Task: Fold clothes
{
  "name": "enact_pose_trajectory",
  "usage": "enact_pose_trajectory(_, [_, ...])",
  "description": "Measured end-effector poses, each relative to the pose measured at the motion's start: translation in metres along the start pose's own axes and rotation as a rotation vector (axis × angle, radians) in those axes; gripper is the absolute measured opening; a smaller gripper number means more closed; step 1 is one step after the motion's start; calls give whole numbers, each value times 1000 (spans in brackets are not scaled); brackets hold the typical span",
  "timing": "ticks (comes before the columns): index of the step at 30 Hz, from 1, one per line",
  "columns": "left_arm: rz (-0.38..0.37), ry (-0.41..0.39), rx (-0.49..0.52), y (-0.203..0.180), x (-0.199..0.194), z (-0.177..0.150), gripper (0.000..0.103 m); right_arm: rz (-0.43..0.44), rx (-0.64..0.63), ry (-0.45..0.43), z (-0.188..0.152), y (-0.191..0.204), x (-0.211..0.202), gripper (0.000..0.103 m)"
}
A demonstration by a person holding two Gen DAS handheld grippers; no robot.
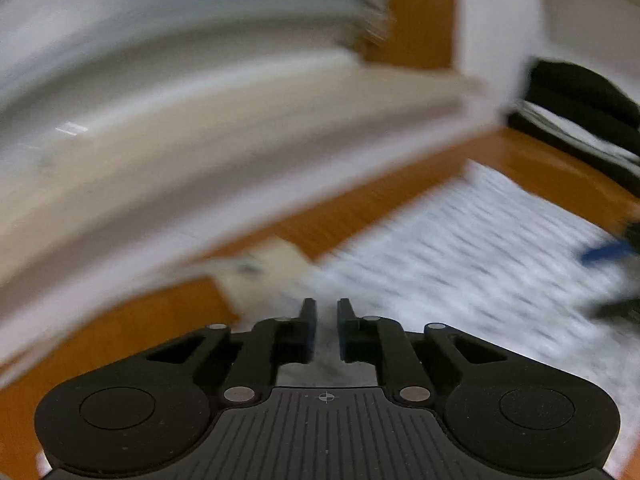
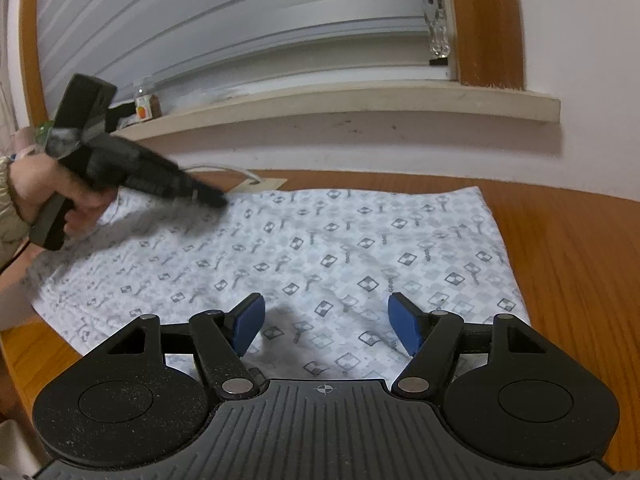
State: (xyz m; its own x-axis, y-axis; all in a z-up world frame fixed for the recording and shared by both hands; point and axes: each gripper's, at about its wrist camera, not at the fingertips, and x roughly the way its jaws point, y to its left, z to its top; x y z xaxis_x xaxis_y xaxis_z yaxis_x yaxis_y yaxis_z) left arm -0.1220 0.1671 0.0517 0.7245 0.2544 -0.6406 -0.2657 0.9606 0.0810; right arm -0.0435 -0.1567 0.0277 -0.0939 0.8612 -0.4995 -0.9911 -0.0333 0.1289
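Cloth point(image 2: 280, 264): pale patterned piece, spread flat on the wooden desk point(image 2: 580, 264), long side running left to right below the window sill point(image 2: 360, 108)

Left gripper point(image 1: 327, 312): jaws nearly together with just a thin slit left; cloth lies under the tips but no fold visibly pinched, view badly smeared so hard to call for sure

Left gripper from the other camera point(image 2: 216, 200): held in a hand point(image 2: 52, 196), tip at the far left edge of the cloth, next to a paper tag point(image 2: 260, 184) on a string

Right gripper point(image 2: 326, 322): jaws standing wide, blue pads point(image 2: 250, 326) clear of the fabric, nothing held, hovering over the near edge roughly mid-width

Key relation: far left corner sits right at the left gripper; near right corner lies off to the right of the right gripper, so probably a sideways reach needed before any fold toward the sill or across

Writing: print on the cloth is checkered diamonds and key-like shapes with small lettering, too small to read; small bottle point(image 2: 146, 106) on the sill has an orange label, also unreadable
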Motion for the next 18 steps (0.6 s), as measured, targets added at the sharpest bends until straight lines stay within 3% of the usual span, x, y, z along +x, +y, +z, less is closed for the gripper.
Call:
enact_pose_trajectory(4, [40, 53, 2, 13, 5, -16, 15, 1, -1, 3, 0, 0, 0, 68])
enact_pose_trajectory(5, [34, 46, -31, 19, 1, -18, 22, 1, 1, 3, 0, 0, 0, 68])
enact_pose_trajectory(8, [12, 7, -120, 33, -19, -23, 59, -1, 3, 3, 0, 0, 0, 68])
enact_pose_trajectory(9, [5, -9, -120, 33, -28, -27, 63, -3, 2, 3, 0, 0, 0, 68])
enact_pose_trajectory(13, [-15, -31, -122, 37, -68, -50, 71, -2, 6, 1, 0, -1, 0, 68])
enact_pose_trajectory(18, [3, -15, -113, 46, -109, -90, 72, -1, 14, -3, 0, -3, 0, 68])
